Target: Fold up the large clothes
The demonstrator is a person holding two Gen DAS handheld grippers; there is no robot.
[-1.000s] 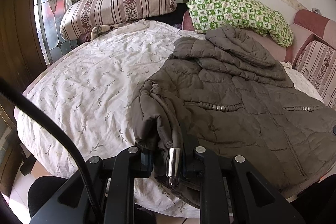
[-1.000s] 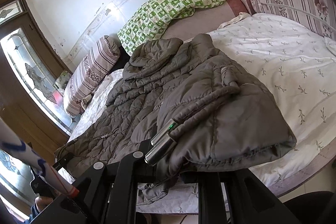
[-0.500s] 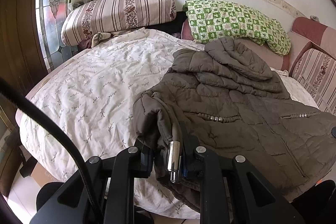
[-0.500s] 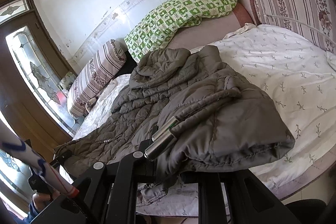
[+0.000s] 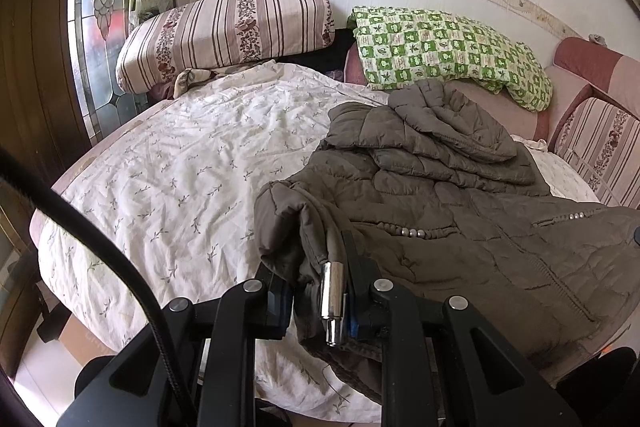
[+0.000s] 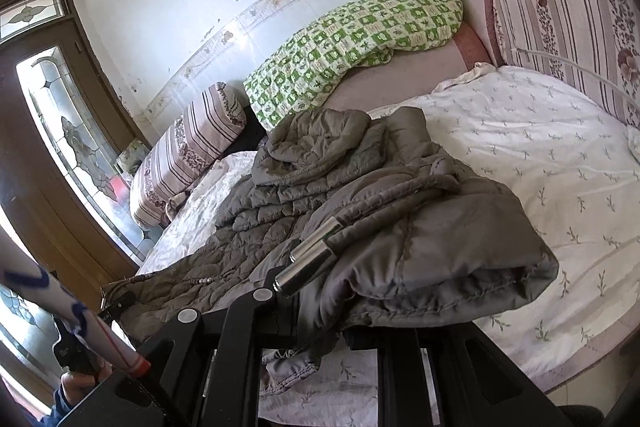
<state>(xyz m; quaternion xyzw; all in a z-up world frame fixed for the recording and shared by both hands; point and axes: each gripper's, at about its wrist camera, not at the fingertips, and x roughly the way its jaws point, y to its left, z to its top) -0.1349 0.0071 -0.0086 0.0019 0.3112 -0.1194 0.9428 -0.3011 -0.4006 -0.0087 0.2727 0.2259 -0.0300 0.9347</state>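
Note:
A large grey-brown quilted jacket [image 5: 460, 211] lies spread on the white floral bedsheet [image 5: 192, 163], hood toward the far wall. My left gripper [image 5: 320, 299] is shut on the jacket's near hem, with a metal-tipped drawstring [image 5: 332, 299] between the fingers. In the right wrist view the jacket [image 6: 360, 211] is bunched over my right gripper [image 6: 320, 323], which is shut on its hem; two metal drawstring tips [image 6: 308, 259] lie on top. The right fingertips are hidden under the cloth.
A striped bolster pillow [image 5: 228, 31] and a green checked quilt [image 5: 448, 47] lie by the far wall. Striped cushions [image 6: 560, 11] stand at the right. A stained-glass door [image 5: 100, 27] is at the left. The bed edge [image 5: 120, 311] is near me.
Both grippers have lifted and drawn back slightly with the jacket hem still held. The near part of the jacket has bunched up a little more.

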